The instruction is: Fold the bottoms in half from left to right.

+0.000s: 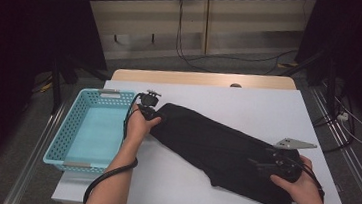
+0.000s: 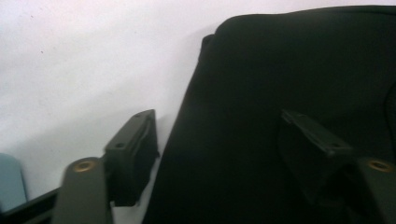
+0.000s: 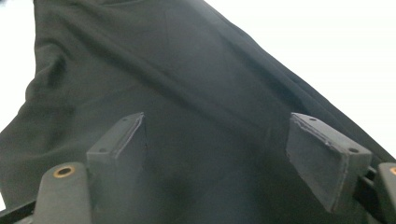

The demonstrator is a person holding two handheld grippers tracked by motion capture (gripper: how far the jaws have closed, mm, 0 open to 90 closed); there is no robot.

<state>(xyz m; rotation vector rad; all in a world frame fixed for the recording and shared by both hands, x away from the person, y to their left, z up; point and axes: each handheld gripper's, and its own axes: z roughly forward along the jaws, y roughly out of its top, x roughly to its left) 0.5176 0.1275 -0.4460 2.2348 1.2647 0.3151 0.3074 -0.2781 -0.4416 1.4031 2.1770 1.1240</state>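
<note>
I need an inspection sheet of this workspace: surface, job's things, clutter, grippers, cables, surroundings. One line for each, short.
Surface: white table, bare around the work.
Job's things: black garment lying flat and diagonal; light blue basket at the left edge with nothing seen inside.
Clutter: nothing seen.
Grippers: left gripper open astride the garment's edge; right gripper open above the cloth.
Cables: black cable trailing by the left forearm; more cables on the floor behind.
Surroundings: wooden wall panels, dark curtains at both sides.

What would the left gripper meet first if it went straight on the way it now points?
Most likely the black garment: the left gripper is open, straddling its edge, one jaw over the white table. Depth is unclear.
</note>
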